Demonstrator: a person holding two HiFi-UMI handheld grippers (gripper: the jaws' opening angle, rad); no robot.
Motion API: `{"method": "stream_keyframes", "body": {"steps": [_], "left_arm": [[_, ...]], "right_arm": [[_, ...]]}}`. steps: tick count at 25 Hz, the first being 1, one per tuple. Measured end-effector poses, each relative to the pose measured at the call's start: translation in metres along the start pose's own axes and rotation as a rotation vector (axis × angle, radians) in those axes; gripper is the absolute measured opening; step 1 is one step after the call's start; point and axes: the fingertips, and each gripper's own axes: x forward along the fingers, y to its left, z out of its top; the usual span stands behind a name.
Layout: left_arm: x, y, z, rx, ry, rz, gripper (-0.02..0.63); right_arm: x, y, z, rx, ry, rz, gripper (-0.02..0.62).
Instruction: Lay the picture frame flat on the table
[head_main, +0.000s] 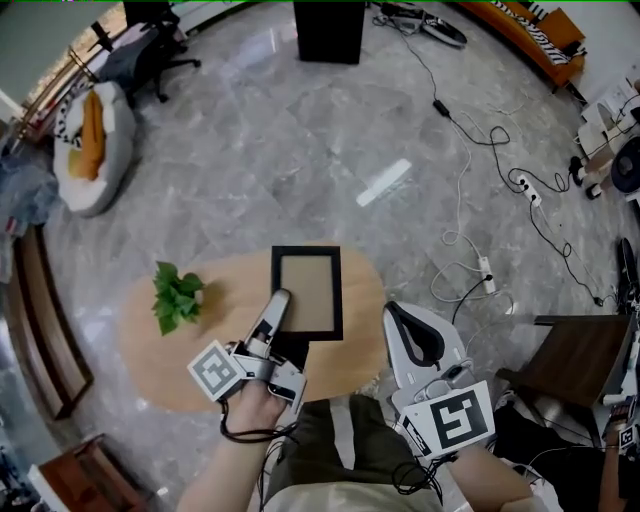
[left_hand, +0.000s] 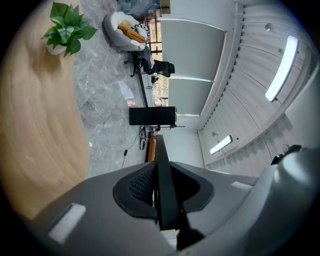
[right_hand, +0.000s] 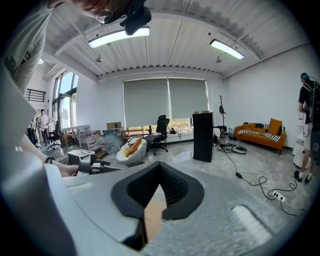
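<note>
Oval wooden table (head_main: 150, 345), room left of black, tan-centred picture frame (head_main: 306, 252); left gripper (head_main: 278, 300) clamps its near edge, right gripper (head_main: 400, 318) closed, empty

The left gripper (head_main: 279, 302) hides the near left corner of the picture frame (head_main: 307, 290).

The picture frame (head_main: 306, 290) is a black rectangular border round a plain tan panel; it lies about level over the near middle of the oval wooden bench (head_main: 190, 360), its long sides running away from the person; whether it rests on the wood cannot be told; its near left edge shows edge-on as a thin black bar, pinched between the fingers (left_hand: 141, 184) of the left gripper (head_main: 281, 297).
</note>
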Motion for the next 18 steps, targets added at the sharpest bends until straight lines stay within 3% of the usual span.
{"method": "stream_keyframes", "body": {"steps": [18], "left_arm": [[0.02, 0.184, 0.002, -0.038, 0.061, 0.111, 0.087]], "right_arm": [[0.077, -0.007, -0.146, 0.036, 0.139, 0.031, 0.002]]}}
